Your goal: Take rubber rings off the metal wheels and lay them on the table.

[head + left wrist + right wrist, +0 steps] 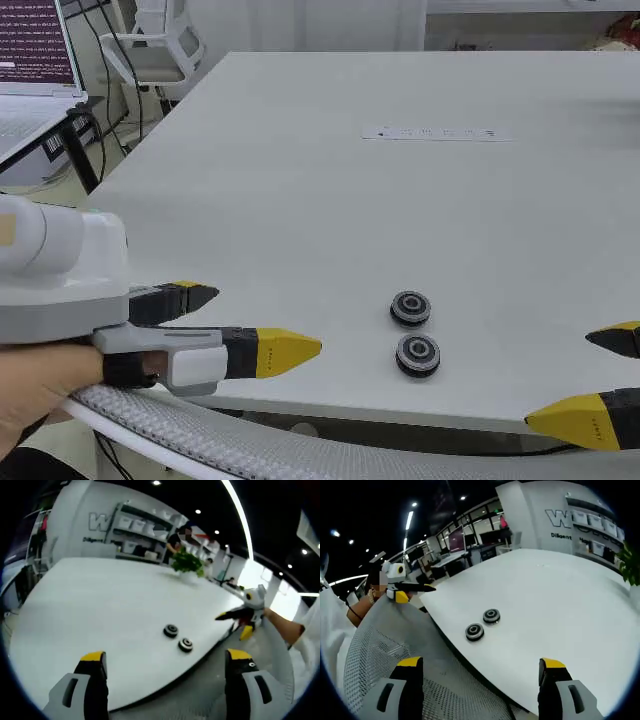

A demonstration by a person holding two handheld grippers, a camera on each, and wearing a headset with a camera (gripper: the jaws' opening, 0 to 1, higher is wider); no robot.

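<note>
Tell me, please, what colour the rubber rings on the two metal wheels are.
Black; the rubber rings show best in the head view.

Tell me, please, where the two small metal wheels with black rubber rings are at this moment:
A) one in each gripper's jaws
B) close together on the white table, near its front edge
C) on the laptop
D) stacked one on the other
B: the two small metal wheels with black rubber rings lie close together on the white table, while the left gripper and right gripper are open and clear of them.
</note>
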